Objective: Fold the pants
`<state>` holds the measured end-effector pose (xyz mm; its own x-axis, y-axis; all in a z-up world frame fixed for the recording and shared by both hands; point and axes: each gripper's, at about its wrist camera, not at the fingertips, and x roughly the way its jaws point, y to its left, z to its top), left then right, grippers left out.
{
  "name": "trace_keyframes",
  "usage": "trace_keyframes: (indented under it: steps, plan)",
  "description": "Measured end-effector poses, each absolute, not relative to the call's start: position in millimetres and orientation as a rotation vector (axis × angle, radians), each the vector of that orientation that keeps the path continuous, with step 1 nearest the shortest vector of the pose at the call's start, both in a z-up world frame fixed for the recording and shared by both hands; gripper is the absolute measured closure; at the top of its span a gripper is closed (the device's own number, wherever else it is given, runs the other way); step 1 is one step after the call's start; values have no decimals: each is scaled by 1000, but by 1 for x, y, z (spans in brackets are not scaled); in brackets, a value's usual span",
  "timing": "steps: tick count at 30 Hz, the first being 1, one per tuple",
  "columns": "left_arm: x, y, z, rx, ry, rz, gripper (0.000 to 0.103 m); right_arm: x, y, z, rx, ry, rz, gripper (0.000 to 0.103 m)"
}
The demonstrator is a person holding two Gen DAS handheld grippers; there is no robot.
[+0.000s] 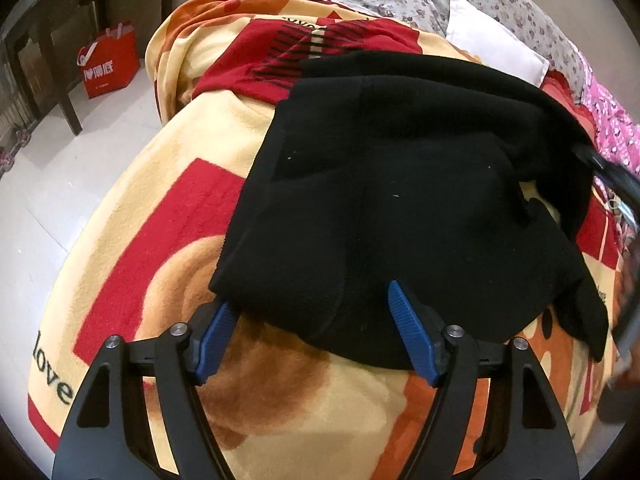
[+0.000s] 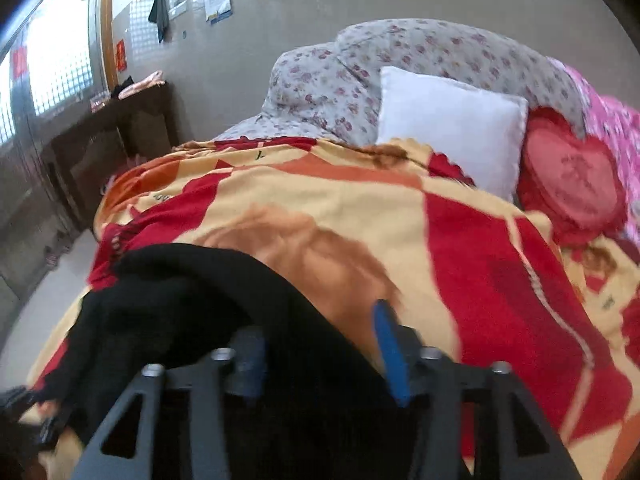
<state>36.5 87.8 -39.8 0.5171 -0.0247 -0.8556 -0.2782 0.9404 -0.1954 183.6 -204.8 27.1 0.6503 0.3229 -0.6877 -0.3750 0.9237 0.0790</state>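
Observation:
Black pants (image 1: 400, 200) lie folded in a heap on a yellow and red blanket (image 1: 160, 240) on a bed. My left gripper (image 1: 312, 308) is open at the pants' near edge, with the hem between its blue pads (image 1: 412, 340); the left pad is partly under the cloth. In the right wrist view the pants (image 2: 208, 312) lie at the lower left, over the blanket (image 2: 480, 260). My right gripper (image 2: 320, 344) is open, with black cloth lying between and over its fingers. That view is blurred. The right gripper also shows at the right edge of the left wrist view (image 1: 624, 248).
A white pillow (image 2: 448, 128), a red heart cushion (image 2: 572, 180) and a floral quilt (image 2: 400, 52) lie at the head of the bed. A dark table (image 1: 68, 12) and a red bag (image 1: 108, 60) stand on the white floor to the left.

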Motion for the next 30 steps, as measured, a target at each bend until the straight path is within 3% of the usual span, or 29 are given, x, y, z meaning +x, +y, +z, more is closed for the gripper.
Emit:
trace_keyframes:
  steps: [10,17,18,19,21,30]
  plan:
    - [34,79,-41,-307,1014,168,29,95,-269,-8,59,855,395,51]
    - [33,78,-42,-303,1014,171,29,92,-243,-50,-137,910,366,51]
    - [33,78,-42,-300,1015,171,29,92,-244,-50,-157,890,362,60]
    - [33,77,-42,-297,1015,172,29,93,-245,-48,-156,885,360,81]
    - [34,77,-42,-294,1015,173,29,103,-257,-35,-129,866,334,94]
    - [35,73,-43,-281,1011,184,28,188,-285,61,-186,586,79,99]
